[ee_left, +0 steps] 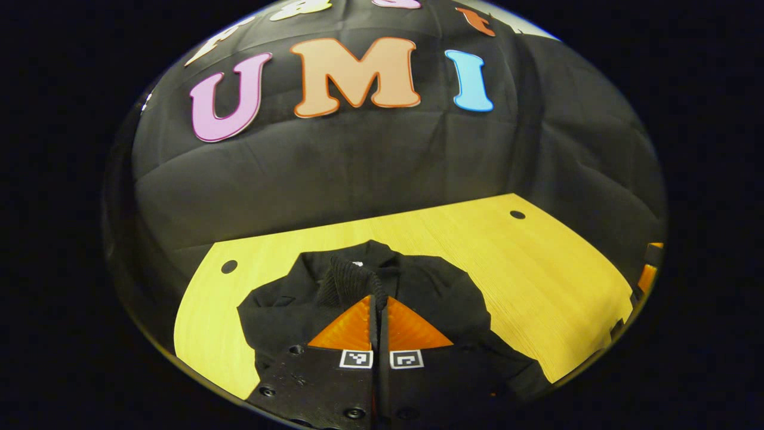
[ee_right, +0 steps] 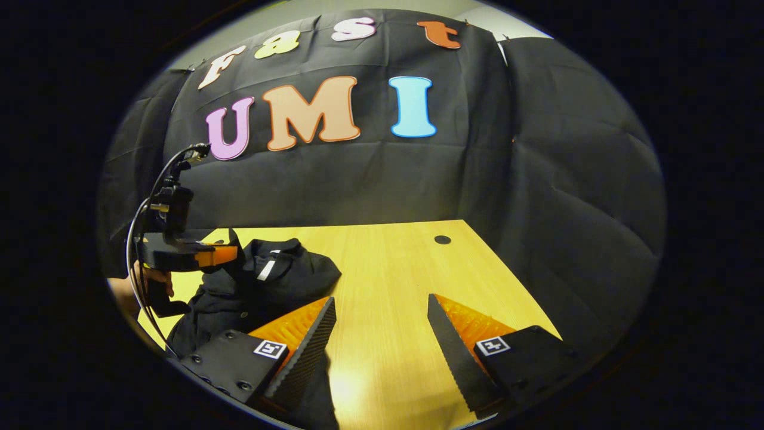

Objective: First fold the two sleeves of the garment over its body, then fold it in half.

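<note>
A black cloth wall stands behind a yellow wooden worktop [ee_right: 388, 269], which has small dark round holes near its far edge. On this worktop lies the black garment [ee_left: 418, 292], bunched and partly folded, toward the left side of the surface as the right gripper view shows it [ee_right: 262, 280].

In the left gripper view, the left gripper [ee_left: 379, 310] has its jaws pressed together, with almost no gap between them, and a ribbed cuff of a sleeve [ee_left: 352, 280] sits right at the tips — it looks pinched between them, and the cloth is raised a little there. The right gripper view shows the same gripper [ee_right: 230, 254] from the side, held by a hand [ee_right: 152, 280] at the left edge, with its tip touching the garment near the collar and a white label.

The right gripper [ee_right: 379, 325] has its jaws wide apart and holds nothing — between its fingers there is bare worktop. Its left finger [ee_right: 304, 349] is just beside the near edge of the garment.
</note>
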